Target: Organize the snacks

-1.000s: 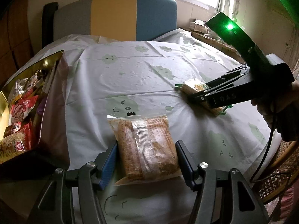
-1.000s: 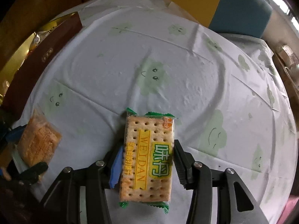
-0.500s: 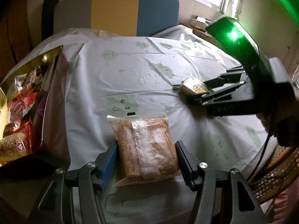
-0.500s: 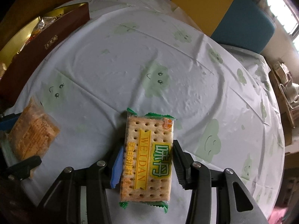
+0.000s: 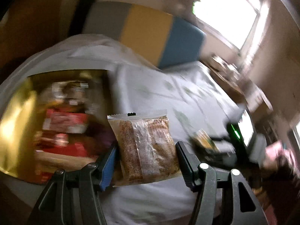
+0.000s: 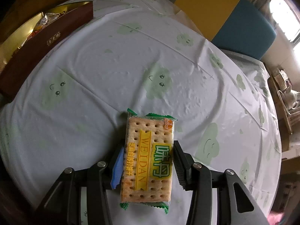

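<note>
Left wrist view: the left gripper clamps the brown snack pack. A second ago the pack lay on the cloth; now it is lifted and swung toward the gold box, so stowing appears under way.

Right wrist view: the right gripper grasps the cracker pack, unchanged, low over the cloth; likely next for the box.

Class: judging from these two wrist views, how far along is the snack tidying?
Done: several red packets already lie in the gold-lined box. In hand: the left hand-held gripper clamps a clear-wrapped brown snack bar packet; the right hand-held gripper clamps a green-edged cracker packet. Left: both packets still need boxing.
</note>
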